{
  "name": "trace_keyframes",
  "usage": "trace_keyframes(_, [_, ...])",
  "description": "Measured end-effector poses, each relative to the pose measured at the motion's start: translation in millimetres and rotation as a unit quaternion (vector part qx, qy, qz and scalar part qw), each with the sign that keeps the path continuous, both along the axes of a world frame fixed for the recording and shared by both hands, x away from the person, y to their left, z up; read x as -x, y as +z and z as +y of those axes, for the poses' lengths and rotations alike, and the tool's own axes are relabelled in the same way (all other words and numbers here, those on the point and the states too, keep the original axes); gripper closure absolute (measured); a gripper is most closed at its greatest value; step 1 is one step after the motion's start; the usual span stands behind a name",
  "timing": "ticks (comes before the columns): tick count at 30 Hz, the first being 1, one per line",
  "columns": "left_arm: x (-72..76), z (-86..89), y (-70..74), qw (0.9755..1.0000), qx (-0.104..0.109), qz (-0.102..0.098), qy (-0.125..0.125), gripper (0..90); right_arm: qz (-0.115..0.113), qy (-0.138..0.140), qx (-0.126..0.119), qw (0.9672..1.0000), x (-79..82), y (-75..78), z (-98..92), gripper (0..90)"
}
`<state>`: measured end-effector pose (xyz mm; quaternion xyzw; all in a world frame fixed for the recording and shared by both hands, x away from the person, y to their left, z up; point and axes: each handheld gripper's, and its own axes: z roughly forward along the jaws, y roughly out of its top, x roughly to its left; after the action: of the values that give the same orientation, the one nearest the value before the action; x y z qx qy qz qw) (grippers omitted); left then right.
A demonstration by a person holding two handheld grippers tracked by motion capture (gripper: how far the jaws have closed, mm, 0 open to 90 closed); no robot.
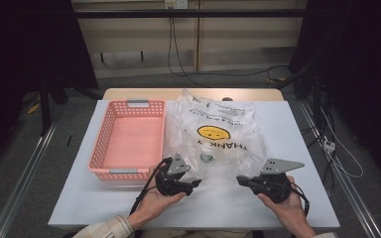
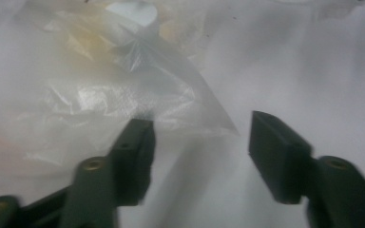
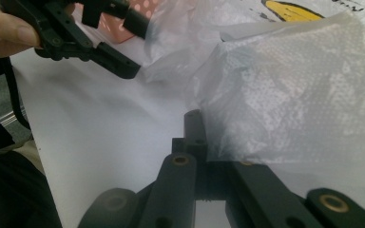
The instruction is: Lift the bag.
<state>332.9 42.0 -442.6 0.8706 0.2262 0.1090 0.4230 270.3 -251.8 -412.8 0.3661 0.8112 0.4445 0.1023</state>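
Observation:
A clear plastic bag (image 1: 218, 124) printed with a yellow smiley face lies crumpled on the white table (image 1: 129, 208). A small round object (image 1: 207, 157) with a white top (image 2: 130, 12) sits inside it. My left gripper (image 1: 194, 186) is open at the bag's near left edge; in the left gripper view a corner of the bag (image 2: 123, 95) points into the gap of this gripper (image 2: 202, 137), untouched by the pads. My right gripper (image 1: 240, 179) is at the bag's near right edge, and in its own view this gripper (image 3: 195, 121) is shut on the film of the bag (image 3: 304, 85).
A pink perforated basket (image 1: 96, 148) stands left of the bag, with nothing visible inside. The left gripper (image 3: 138, 47) and the hand holding it appear at the upper left of the right gripper view, in front of the basket (image 3: 119, 28). The table's near edge is close to both hands.

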Motion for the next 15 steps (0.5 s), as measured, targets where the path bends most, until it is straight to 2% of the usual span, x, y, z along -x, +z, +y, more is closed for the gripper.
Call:
trace_keyframes(2, [-7.2, -5.7, -4.2, 0.9999, -0.006, 0.001, 0.010, 38.2, 0.001, -0.001, 0.001, 1.0000, -0.1, -0.9, 0.5, 90.0])
trace_keyframes(3, [-10.9, -8.2, -6.3, 0.9999, -0.005, 0.002, 0.015, 35.1, 0.001, 0.001, 0.002, 1.0000, -0.1, -1.1, 0.5, 90.0])
trace_keyframes(5, [-16.5, -13.1, -10.0, 0.9994, -0.009, -0.007, 0.033, 32.4, 0.002, 0.001, 0.001, 1.0000, 0.5, -1.2, 0.4, 90.0])
trace_keyframes(9, [-25.8, -23.7, -12.6, 0.9991, -0.010, -0.009, 0.040, 30.3, 0.003, 0.002, 0.002, 1.0000, 0.1, -2.5, 0.1, 90.0])
trace_keyframes(10, [-28.1, -26.6, -13.8, 0.9991, -0.008, -0.003, 0.042, 29.9, 0.004, 0.002, 0.003, 1.0000, 0.1, -2.8, 0.2, 90.0])
trace_keyframes(12, [-32.2, -30.2, -16.8, 0.9989, -0.013, 0.000, 0.045, 36.5, 0.003, 0.002, 0.002, 1.0000, 0.3, -3.1, 0.5, 90.0])
trace_keyframes(15, [-35.6, -31.0, -22.4, 0.9976, -0.028, 0.021, 0.059, 66.3, 0.002, 0.001, 0.002, 1.0000, 0.5, -2.7, 0.1, 90.0])
